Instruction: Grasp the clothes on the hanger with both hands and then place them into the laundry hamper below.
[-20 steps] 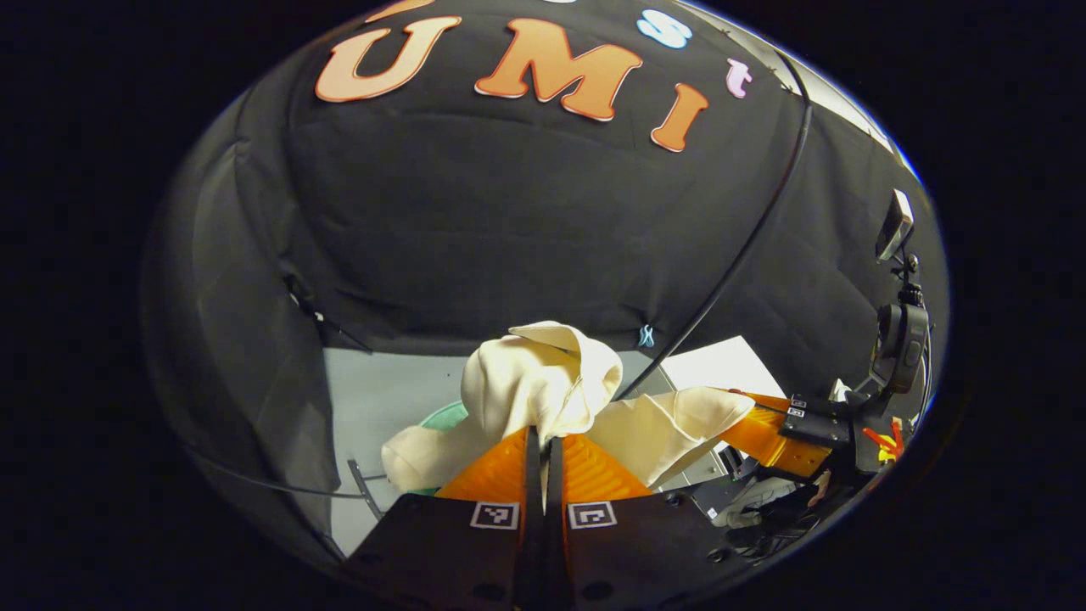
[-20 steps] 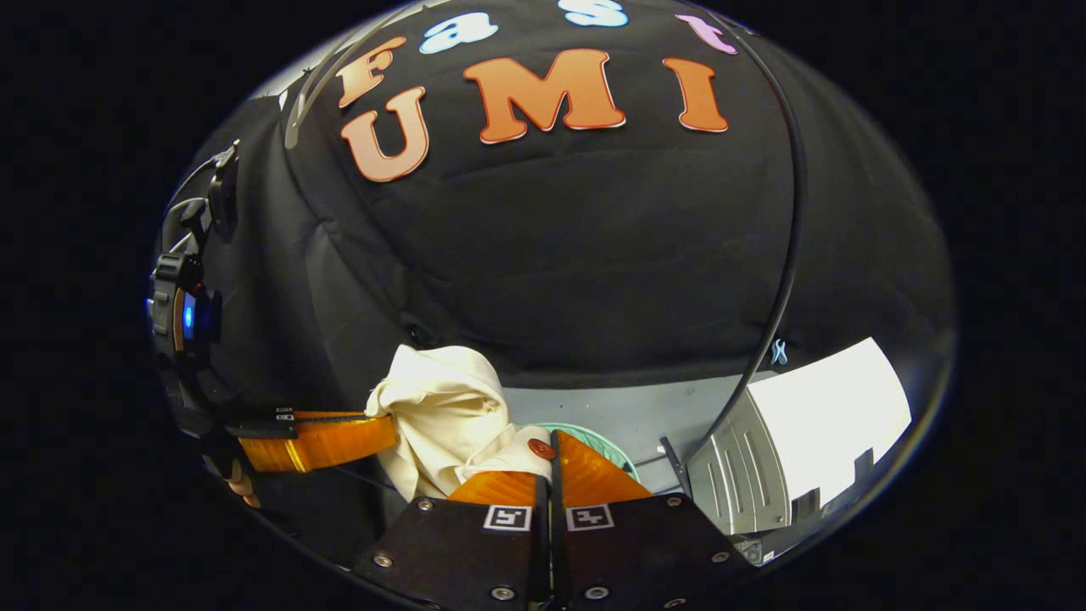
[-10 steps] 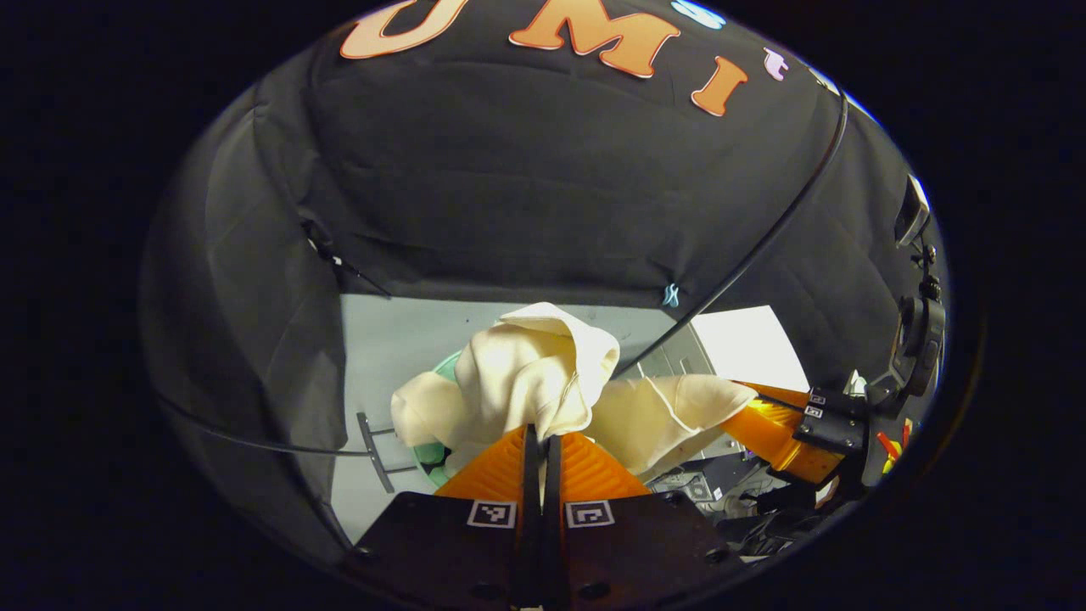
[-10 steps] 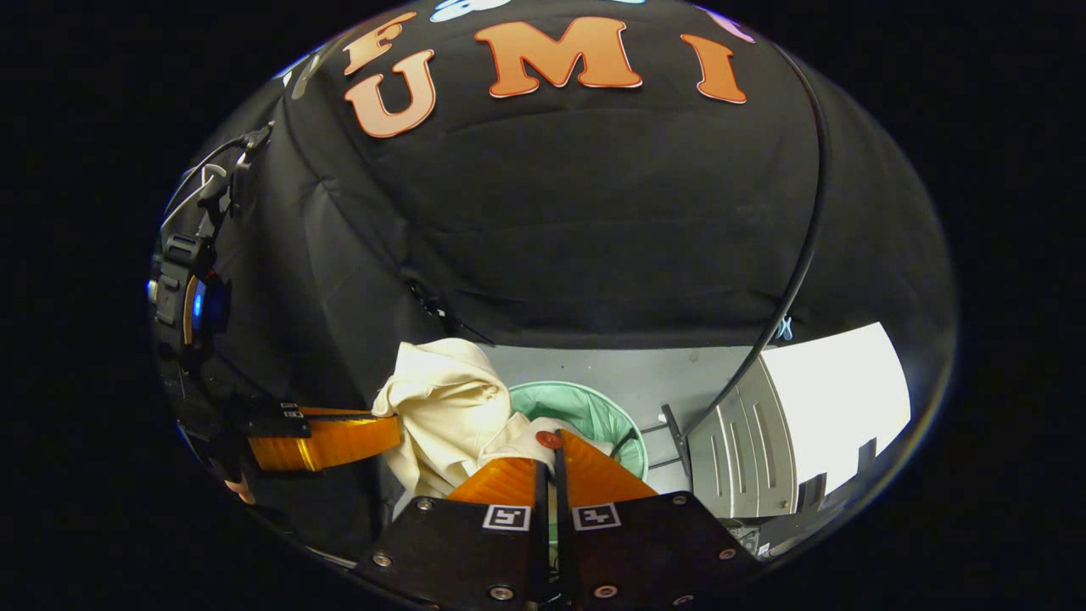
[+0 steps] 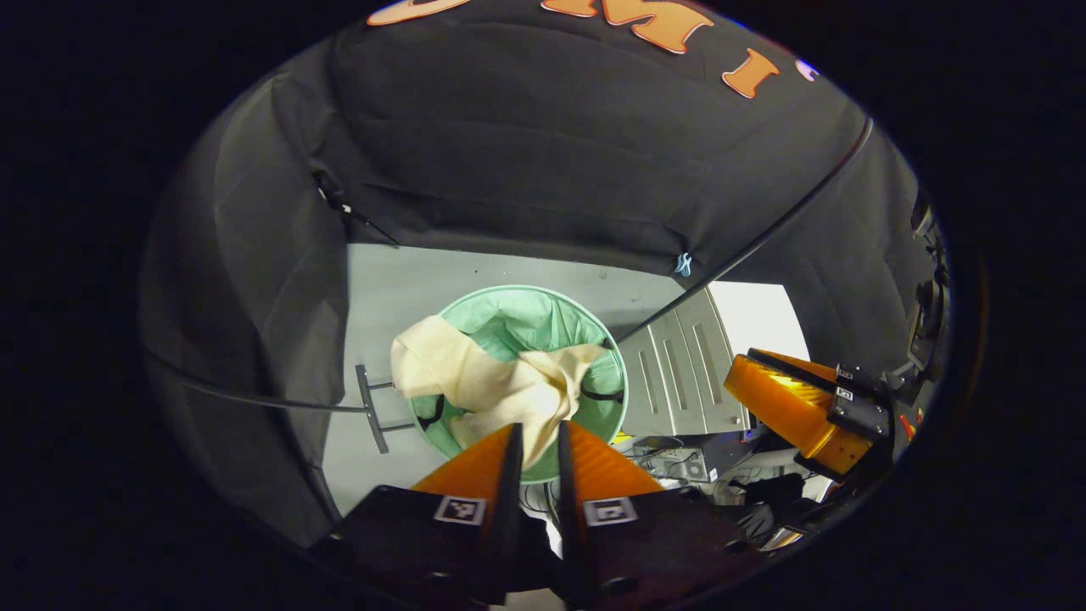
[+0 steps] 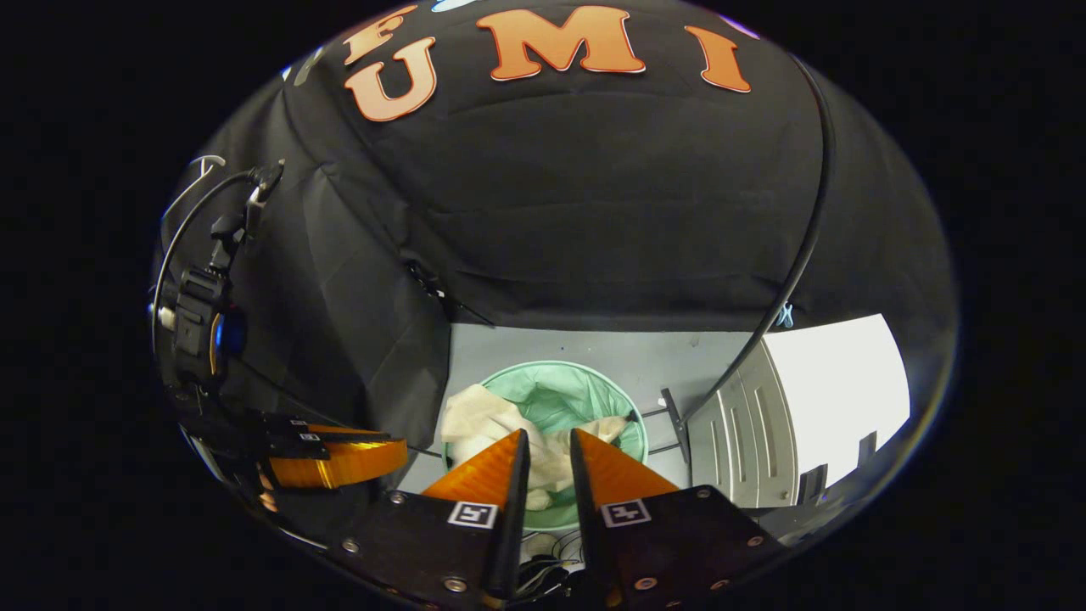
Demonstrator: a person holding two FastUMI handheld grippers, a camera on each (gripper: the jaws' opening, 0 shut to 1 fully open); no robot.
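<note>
Both grippers have their fingers parted by a narrow gap and grip nothing. Left gripper point(image 5: 535, 437) in the left gripper view hangs above the hamper, nothing pinched between the fingers; the cloth seen through the gap lies lower down, apart from them. Left of the hamper a thin dark bracket or stand foot point(image 5: 371, 407) lies on the pale grey floor point(image 5: 399, 280). Laundry hamper point(image 5: 585, 310), round with a mint green liner, sits on that floor under the gripper. Cream clothes point(image 5: 484, 386) are in the hamper, draped across its opening, one end lapping over the left rim, the rest sagging toward the near side. A black cable point(image 5: 764, 233) slants across the booth wall to the right of the hamper. Grey panelled cabinet point(image 5: 679, 373) stands just beside the hamper on the right. Right gripper point(image 5: 785, 407) shows farther right, off to the side of the hamper, well apart from the clothes. In the right gripper view: left gripper point(image 6: 339, 458) at far left, then the clothes point(image 6: 484, 424) bunched in the left and near part of the hamper point(image 6: 594, 382), right gripper point(image 6: 549, 454) above its near rim, the cabinet point(image 6: 738, 441) at right.
</note>
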